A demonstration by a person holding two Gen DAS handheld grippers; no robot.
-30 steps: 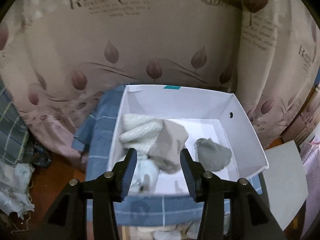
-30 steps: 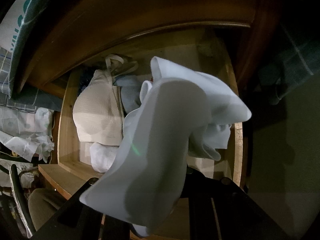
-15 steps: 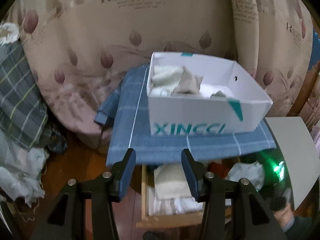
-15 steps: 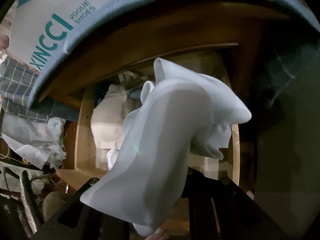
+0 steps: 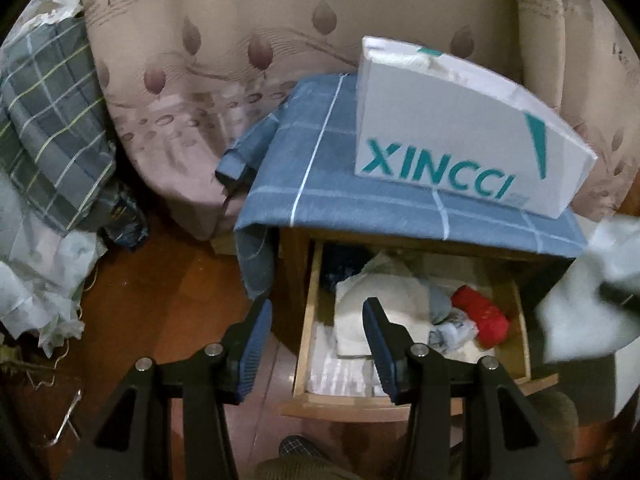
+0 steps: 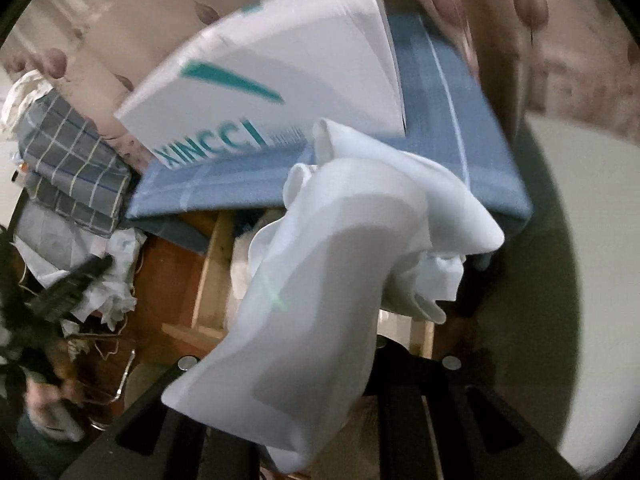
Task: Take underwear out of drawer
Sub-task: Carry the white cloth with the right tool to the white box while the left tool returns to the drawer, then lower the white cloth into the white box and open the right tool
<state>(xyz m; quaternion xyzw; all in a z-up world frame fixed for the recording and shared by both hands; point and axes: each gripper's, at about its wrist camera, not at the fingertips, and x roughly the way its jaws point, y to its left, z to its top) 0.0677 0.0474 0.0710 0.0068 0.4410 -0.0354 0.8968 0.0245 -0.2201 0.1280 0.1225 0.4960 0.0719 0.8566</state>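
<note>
Right gripper (image 6: 320, 360) is clamped on pale white underwear (image 6: 340, 260), held clear of the open drawer (image 5: 308, 320). Left gripper (image 5: 316, 336) hangs empty, jaws apart, above the drawer's front-left corner. Cream (image 5: 380, 296) and red garments (image 5: 480, 312) lie inside.

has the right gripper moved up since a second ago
Yes. The right gripper, shut on the white garment, has risen: the drawer sits lower in its view, and the box above the drawer now shows.
</note>
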